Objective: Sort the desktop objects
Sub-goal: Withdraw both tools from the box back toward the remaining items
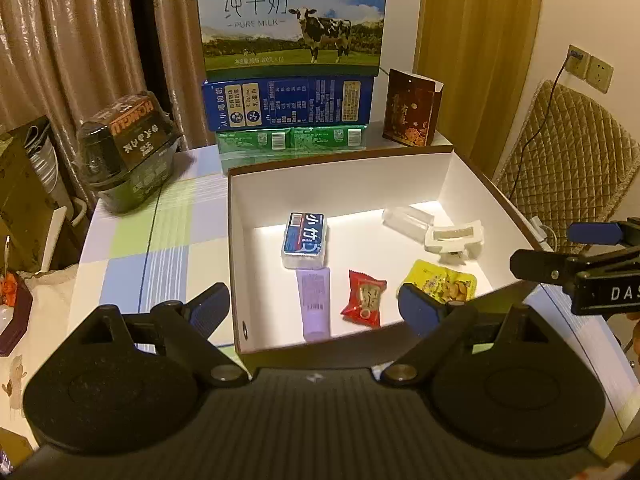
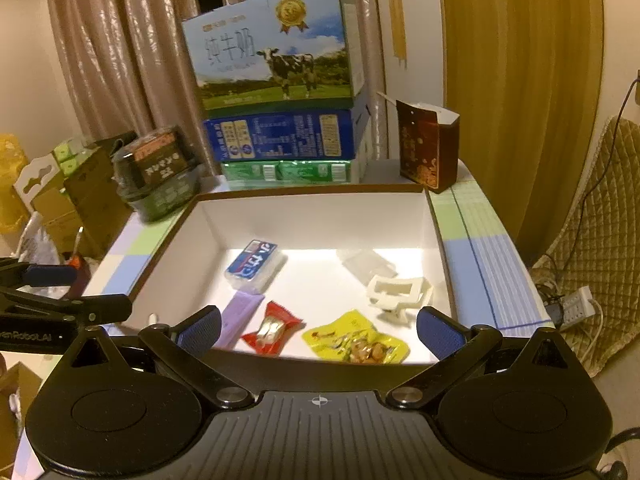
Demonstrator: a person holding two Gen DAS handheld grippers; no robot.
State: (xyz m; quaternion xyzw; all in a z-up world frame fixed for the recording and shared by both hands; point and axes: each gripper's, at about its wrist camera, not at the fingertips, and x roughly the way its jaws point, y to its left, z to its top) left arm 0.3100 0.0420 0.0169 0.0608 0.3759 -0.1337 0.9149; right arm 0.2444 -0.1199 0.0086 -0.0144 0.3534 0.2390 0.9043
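Table [image 1: 160, 240]: flat top under a checked cloth of pale blue, green and cream.
Milk carton [image 1: 292, 16]: glossy printed card, cow picture, reads "PURE MILK"; it tops a blue carton [image 1: 288, 104] and green packs [image 1: 292, 140].
Sorting box [image 1: 236, 264]: shallow rectangular card, white inside, brown edge, standing on the table and holding all the small items.
Left gripper [image 1: 316, 308]: black, blue ribbed pads, jaws wide apart, empty, at the box's near wall.
Right gripper [image 2: 320, 328]: same build, jaws spread, empty.
Tissue pack [image 1: 304, 244]: soft plastic, blue label.
Purple tube [image 1: 316, 304]: smooth, flattened, touching the tissue pack.
White clip [image 1: 454, 238]: hard plastic.
Yellow snack packet [image 1: 444, 284]: crinkled foil.
Red candy [image 1: 364, 296]: twisted wrapper.
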